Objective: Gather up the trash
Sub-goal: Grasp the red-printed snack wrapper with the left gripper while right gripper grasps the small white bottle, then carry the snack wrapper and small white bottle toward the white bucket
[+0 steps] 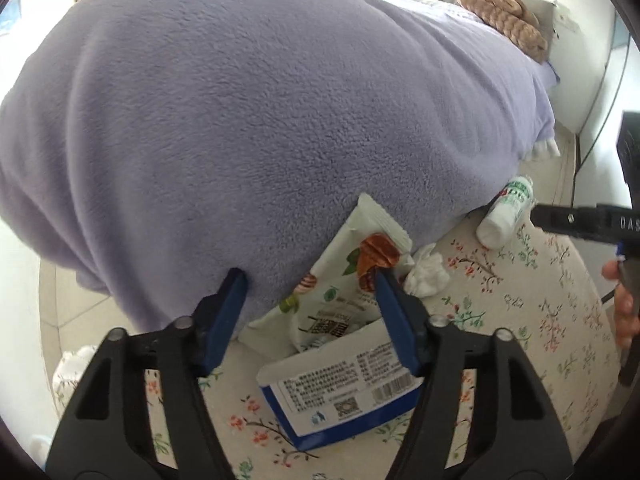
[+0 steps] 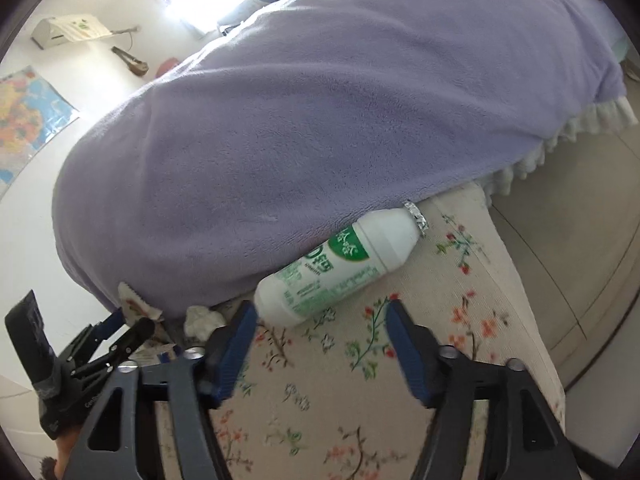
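Floral-cloth surface [image 1: 500, 320] carries snack wrapper [image 1: 352, 276], blue-white packet [image 1: 340, 392], crumpled tissue [image 1: 426, 276], white bottle [image 2: 336, 268]

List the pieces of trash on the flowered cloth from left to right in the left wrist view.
Blue and white packet → snack wrapper → crumpled tissue → white bottle.

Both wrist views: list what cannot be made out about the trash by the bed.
- Snack bag, left wrist view: lower part hidden behind the left tool's finger and the carton.
- Carton, left wrist view: print too small to read.
- Bottle, right wrist view: far side hidden against the blanket; label blurred.
- Tissue, right wrist view: partly behind the right tool's finger.
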Motion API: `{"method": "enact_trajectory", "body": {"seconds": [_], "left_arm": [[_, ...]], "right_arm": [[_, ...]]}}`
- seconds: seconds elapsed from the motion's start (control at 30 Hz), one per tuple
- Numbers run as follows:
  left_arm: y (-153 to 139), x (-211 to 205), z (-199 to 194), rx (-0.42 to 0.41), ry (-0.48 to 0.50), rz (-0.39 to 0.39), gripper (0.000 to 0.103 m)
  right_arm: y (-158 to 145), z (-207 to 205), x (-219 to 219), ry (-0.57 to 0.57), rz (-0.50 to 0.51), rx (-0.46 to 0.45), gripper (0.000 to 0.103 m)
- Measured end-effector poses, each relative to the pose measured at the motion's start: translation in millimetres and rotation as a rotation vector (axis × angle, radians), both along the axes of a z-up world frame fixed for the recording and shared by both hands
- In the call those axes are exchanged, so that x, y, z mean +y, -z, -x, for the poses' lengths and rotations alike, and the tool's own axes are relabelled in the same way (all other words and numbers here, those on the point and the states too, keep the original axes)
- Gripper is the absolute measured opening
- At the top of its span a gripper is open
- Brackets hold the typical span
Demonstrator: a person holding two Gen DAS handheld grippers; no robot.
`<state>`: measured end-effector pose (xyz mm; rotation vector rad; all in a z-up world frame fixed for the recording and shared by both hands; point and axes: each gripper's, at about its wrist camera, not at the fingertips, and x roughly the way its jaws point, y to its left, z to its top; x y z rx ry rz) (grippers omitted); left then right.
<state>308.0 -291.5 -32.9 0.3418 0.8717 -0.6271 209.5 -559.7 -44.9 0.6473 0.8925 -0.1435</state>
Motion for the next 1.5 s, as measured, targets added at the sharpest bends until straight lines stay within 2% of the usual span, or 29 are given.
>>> {"method": "enact_trajectory", "body": {"seconds": [0.1, 0.27, 0.33, 0.4, 0.47, 0.53, 0.6, 0.8, 1.03, 1.27, 1.3, 1.43, 1.5], "left_arm": [[3, 0, -2, 0.017, 0.006, 0.013, 0.050], [-1, 14, -1, 0.042, -0.015, 0.070, 0.038], [-2, 20, 0, 0.041, -0.023, 0.076, 0.032], [-5, 27, 0, 0.042, -0.035, 0.087, 0.019], [-6, 30, 0, 0.049, -0.042, 0.100, 0.014], [-7, 30, 3, 0.061, -0.038, 0.107, 0.011], [-7, 28, 8, 0.063, -0.026, 0.106, 0.008], [-13, 33, 18, 0.064, -0.026, 0.107, 0.007], [-38, 52, 33, 0.033, -0.089, 0.161, 0.007], [-54, 86, 50, 0.007, -0.150, 0.191, 0.006], [-56, 90, 53, 0.006, -0.161, 0.193, 0.007], [-60, 108, 69, 0.019, -0.199, 0.210, 0.007], [-62, 118, 78, 0.018, -0.213, 0.206, 0.007]], "right_arm": [[10, -9, -10, 0.017, -0.031, 0.018, 0.072], [23, -19, -27, 0.085, -0.146, -0.003, 0.072], [23, -24, -27, 0.092, -0.151, -0.004, 0.072], [24, -29, -26, 0.086, -0.148, -0.005, 0.071], [25, -35, -22, 0.093, -0.123, -0.008, 0.069], [24, -40, -18, 0.098, -0.101, -0.005, 0.058], [24, -43, -13, 0.093, -0.123, 0.001, 0.053], [22, -38, -12, 0.093, -0.183, 0.013, 0.045], [6, -8, -9, 0.039, -0.136, 0.014, 0.042], [-26, 23, 3, -0.037, -0.084, -0.019, 0.041], [-28, 26, 22, -0.047, -0.081, -0.023, 0.041], [-46, 41, 50, -0.102, -0.066, -0.038, 0.041], [-54, 53, 66, -0.143, -0.025, -0.039, 0.042]]}}
